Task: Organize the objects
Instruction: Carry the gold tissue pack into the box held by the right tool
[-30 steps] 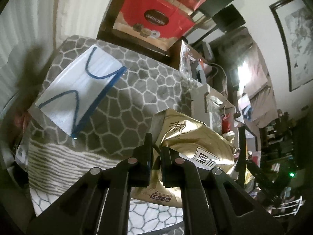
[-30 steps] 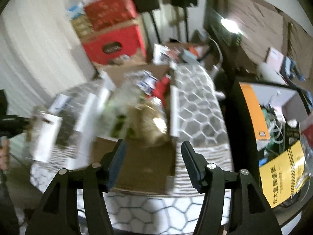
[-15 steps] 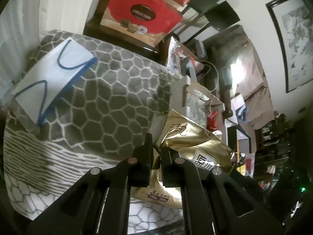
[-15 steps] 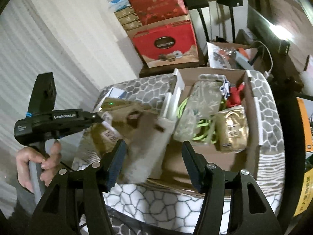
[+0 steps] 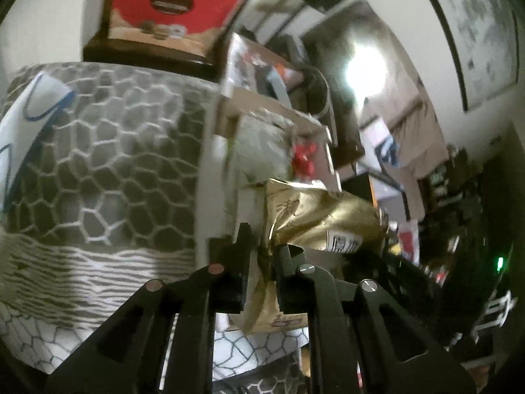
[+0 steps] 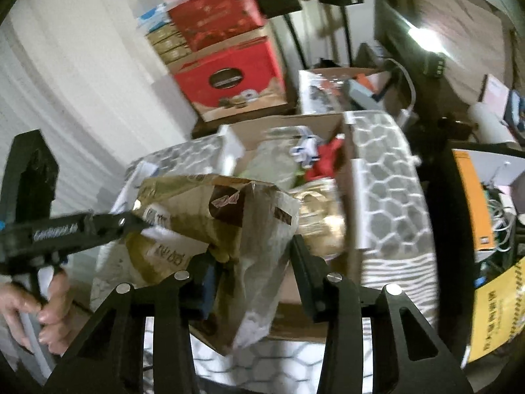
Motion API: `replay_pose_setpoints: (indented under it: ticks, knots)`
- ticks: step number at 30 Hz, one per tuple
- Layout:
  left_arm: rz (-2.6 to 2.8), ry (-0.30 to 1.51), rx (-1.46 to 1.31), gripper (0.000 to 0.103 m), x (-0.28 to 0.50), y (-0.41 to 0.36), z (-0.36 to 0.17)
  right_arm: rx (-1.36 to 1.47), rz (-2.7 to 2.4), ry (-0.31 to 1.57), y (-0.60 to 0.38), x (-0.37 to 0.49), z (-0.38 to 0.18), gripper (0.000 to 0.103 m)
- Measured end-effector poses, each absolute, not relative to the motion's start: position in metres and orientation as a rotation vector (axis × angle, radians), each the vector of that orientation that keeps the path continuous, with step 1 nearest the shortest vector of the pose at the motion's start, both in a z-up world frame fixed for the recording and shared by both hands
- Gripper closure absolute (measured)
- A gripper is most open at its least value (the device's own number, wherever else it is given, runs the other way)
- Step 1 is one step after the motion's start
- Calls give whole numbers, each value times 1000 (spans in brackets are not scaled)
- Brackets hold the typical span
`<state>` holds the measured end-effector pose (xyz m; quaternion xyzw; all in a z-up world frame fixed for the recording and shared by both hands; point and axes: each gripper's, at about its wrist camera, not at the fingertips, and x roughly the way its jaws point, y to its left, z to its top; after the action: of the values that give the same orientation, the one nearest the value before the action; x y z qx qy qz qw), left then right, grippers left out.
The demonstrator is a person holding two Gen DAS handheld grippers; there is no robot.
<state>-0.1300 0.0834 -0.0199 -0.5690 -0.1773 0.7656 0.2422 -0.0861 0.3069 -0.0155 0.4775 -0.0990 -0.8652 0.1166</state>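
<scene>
My left gripper pinches the crumpled edge of a gold snack bag; its jaws are opening, with the fold still between them. The right wrist view shows that gripper reaching in from the left, at the corner of the gold bag. My right gripper straddles the bag's lower, clear-plastic part. Its jaws are closing, and both fingers touch the bag. Just behind the bag stands an open cardboard box, which holds another gold packet, clear bags and a red item.
The box rests on a table under a grey honeycomb cloth. A white bag with blue handles lies at the table's left. Red cartons are stacked behind. A person's hand holds the left gripper. Cluttered shelves stand to the right.
My left gripper carried the gold bag rightward to the box's edge and its fingers parted a little. The right gripper's fingers narrowed and now have the bag between them.
</scene>
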Motion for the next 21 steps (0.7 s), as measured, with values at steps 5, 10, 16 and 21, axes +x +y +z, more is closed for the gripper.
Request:
replay_pose_setpoints:
  ticks: [5, 10, 16, 21]
  knots:
    - [2052, -347, -1605, 90, -124, 116, -37, 1469, -2540, -277, 327, -90, -38, 62]
    - [2066, -220, -1642, 90, -123, 121, -48, 1516, -2518, -194, 318, -87, -55, 62]
    - [2076, -101, -1673, 90, -119, 118, -55, 1547, -2495, -126, 300, -90, -71, 62]
    - [2076, -50, -1665, 87, -117, 120, -51, 1553, -2502, -88, 294, -90, -73, 62]
